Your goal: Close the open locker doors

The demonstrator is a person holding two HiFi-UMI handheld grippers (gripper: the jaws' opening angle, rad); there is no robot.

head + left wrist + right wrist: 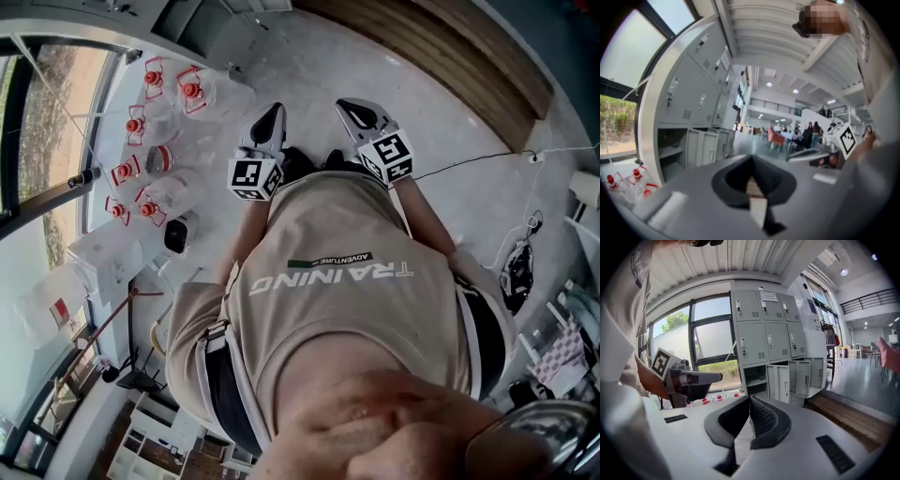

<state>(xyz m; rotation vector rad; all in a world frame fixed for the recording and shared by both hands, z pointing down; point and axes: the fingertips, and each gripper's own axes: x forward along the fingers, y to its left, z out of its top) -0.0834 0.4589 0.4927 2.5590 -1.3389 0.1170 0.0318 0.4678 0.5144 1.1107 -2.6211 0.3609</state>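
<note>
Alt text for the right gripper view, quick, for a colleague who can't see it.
Grey lockers stand ahead beside a window, with several bottom-row doors hanging open. The right tongs, shut and empty, point towards them.

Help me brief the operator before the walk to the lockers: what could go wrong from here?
1. The clear containers with red clips sit on the floor beside the lockers; a step could kick them.
2. The open locker doors hang side by side in the bottom row; swinging one might knock its neighbour.
3. The left gripper and right gripper are both shut, so they can only push and may slip off a door.
</note>
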